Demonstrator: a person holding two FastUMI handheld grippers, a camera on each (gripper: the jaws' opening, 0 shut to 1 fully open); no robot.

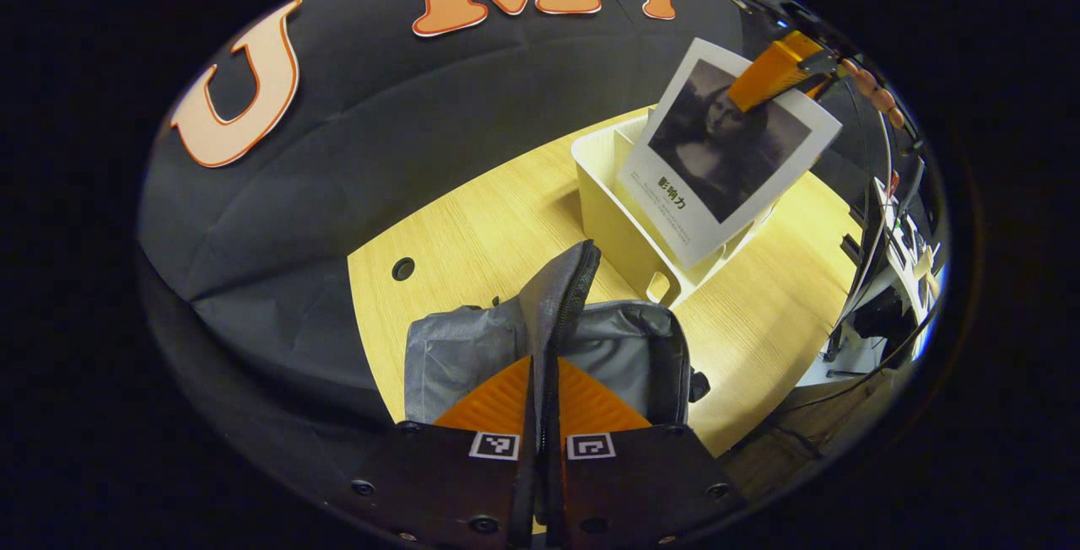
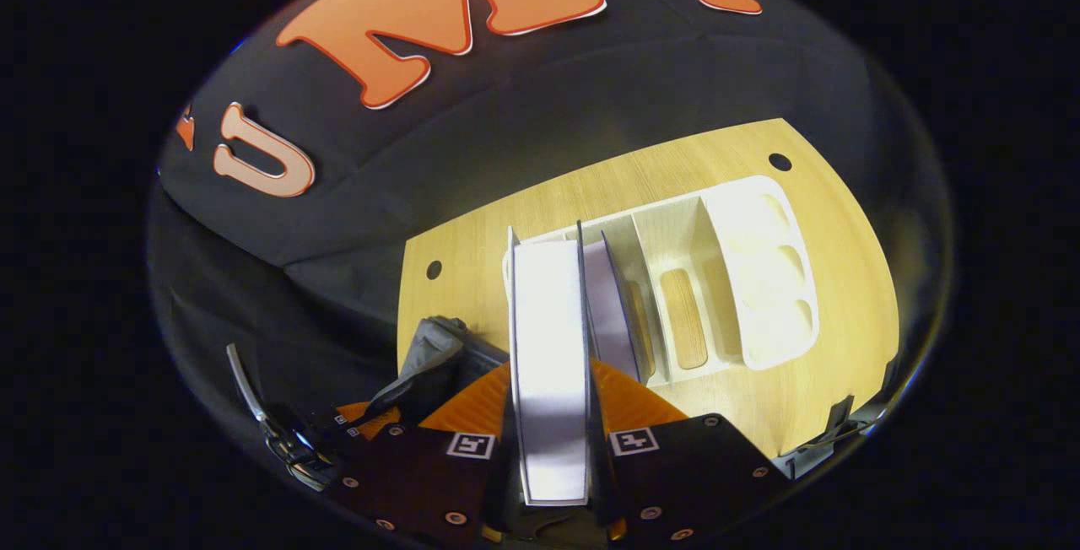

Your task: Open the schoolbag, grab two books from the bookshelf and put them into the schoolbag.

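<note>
With the schoolbag flap (image 1: 557, 297) pinched up by the left gripper (image 1: 542, 415), the book (image 2: 550, 364) clamped between the right gripper (image 2: 550, 436) fingers is best lifted clear of the white bookshelf (image 2: 759, 272) before being carried left to the schoolbag (image 1: 624, 356).

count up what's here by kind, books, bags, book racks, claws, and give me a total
Books: 2, one held, one in the rack
Schoolbag: 1
Book rack: 1
Claws: 2, left, right
Total: 6

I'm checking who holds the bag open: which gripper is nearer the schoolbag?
Left. The left gripper is shut on the schoolbag flap. The right gripper holds a book above the white bookshelf.
</note>
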